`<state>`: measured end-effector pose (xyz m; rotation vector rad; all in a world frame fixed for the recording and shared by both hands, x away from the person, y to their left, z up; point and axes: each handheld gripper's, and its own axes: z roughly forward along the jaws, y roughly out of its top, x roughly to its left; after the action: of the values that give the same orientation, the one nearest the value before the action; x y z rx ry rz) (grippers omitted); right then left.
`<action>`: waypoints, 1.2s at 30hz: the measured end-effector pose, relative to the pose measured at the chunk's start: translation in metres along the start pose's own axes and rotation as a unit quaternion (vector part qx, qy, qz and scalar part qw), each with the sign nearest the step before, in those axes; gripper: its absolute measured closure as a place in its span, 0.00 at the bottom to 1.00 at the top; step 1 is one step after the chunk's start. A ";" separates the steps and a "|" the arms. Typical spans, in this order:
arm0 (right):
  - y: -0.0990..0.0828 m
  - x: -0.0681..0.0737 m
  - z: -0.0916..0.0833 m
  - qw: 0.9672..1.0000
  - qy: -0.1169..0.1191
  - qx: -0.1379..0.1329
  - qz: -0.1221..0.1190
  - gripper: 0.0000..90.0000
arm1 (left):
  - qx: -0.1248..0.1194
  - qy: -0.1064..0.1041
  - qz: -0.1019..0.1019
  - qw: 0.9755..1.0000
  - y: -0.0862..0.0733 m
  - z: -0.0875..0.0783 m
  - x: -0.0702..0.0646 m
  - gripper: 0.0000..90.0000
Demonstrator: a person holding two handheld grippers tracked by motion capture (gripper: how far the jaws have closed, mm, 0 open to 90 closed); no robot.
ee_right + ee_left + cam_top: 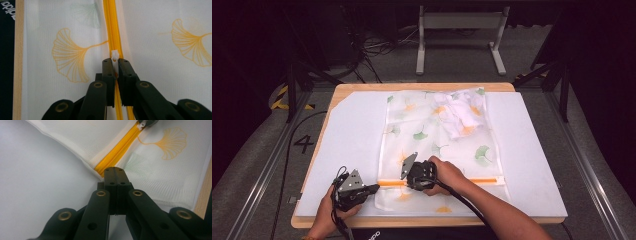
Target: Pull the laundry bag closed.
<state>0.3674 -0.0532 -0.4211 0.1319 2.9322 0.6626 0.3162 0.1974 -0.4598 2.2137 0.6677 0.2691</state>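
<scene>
White mesh bag, orange and green ginkgo-leaf print; orange zipper, white pull. Black grippers. White mat on pale wood table.

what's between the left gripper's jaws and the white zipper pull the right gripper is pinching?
A closed stretch of yellow zipper on the white leaf-print mesh bag, nothing else; the left gripper view shows it running from the left gripper to the white pull.

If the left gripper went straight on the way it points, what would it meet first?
Probably nothing new: the left gripper is shut on the mesh bag's corner, and the yellow zipper runs ahead toward the right gripper.
</scene>
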 end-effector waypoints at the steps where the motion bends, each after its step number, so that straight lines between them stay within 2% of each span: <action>1: -0.001 0.000 0.000 1.000 -0.001 0.001 0.001 0.94 | 0.000 0.000 0.000 1.000 0.000 0.000 0.000 1.00; 12: -0.010 -0.001 -0.006 1.000 -0.001 0.011 -0.002 0.94 | 0.000 0.000 0.000 1.000 0.000 0.000 0.000 1.00; 26: -0.030 -0.005 -0.015 1.000 -0.004 0.010 0.015 0.94 | 0.000 -0.002 -0.002 1.000 0.000 0.000 0.000 1.00; 36: -0.037 -0.005 -0.019 1.000 -0.007 0.015 0.015 0.94 | 0.000 -0.003 -0.002 1.000 0.000 0.000 0.001 1.00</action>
<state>0.3670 -0.0952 -0.4193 0.1817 2.9334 0.6192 0.3167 0.1978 -0.4600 2.2115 0.6687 0.2616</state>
